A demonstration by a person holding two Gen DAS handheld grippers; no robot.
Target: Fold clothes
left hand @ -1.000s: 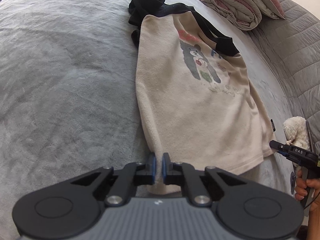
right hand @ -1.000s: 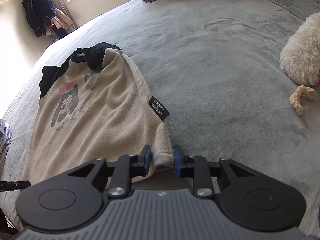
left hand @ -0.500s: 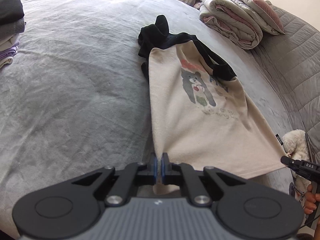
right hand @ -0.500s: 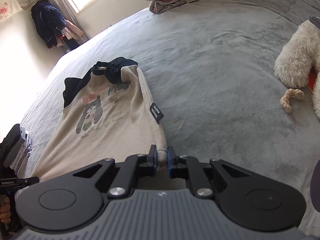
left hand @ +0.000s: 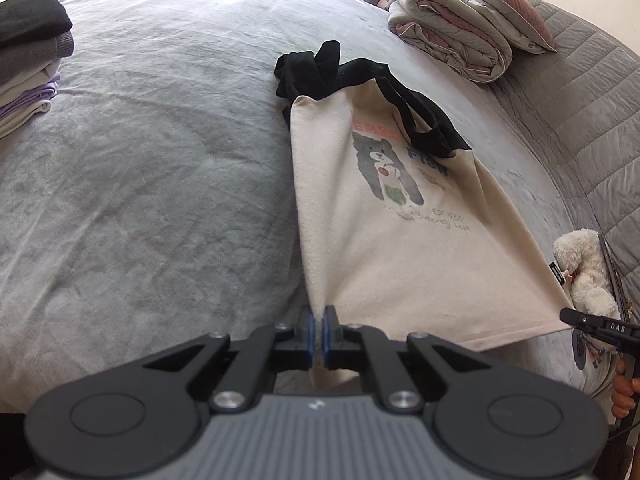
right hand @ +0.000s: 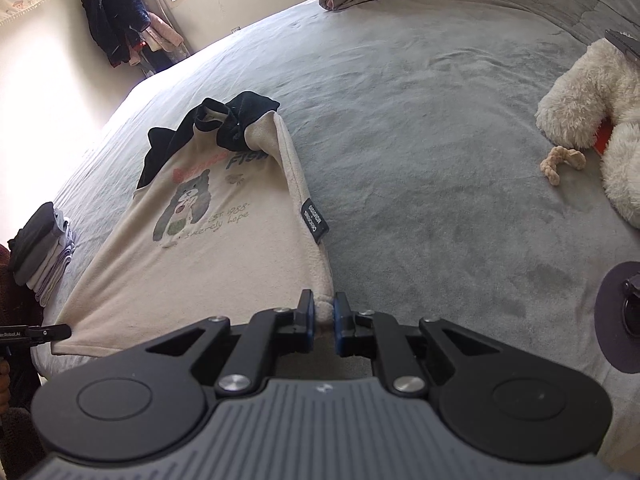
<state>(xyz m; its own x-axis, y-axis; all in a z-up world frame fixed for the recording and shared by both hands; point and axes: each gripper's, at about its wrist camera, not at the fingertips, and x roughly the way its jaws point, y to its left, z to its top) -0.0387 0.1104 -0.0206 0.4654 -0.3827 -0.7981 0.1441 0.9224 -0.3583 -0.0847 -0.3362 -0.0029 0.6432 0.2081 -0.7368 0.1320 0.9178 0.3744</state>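
A cream sweatshirt (left hand: 384,216) with black sleeves and a bear print is stretched above the grey bed, hem lifted, collar end still resting on the blanket. My left gripper (left hand: 319,334) is shut on one bottom hem corner. The right gripper (right hand: 323,316) is shut on the other hem corner, just below the black side label (right hand: 314,221). In the right wrist view the sweatshirt (right hand: 208,232) slopes away to the black sleeves (right hand: 240,120). Each gripper's tip shows at the edge of the other view.
A stack of folded clothes (left hand: 28,60) sits at the bed's left; the same stack (right hand: 40,248) shows in the right wrist view. A rolled duvet (left hand: 460,28) lies at the far end. A white plush toy (right hand: 592,112) and a small rope toy (right hand: 560,160) lie to the right.
Both grippers have closed on the hem corners and risen, pulling the sweatshirt taut and lifting its lower part off the bed. The folded stack has come into view.
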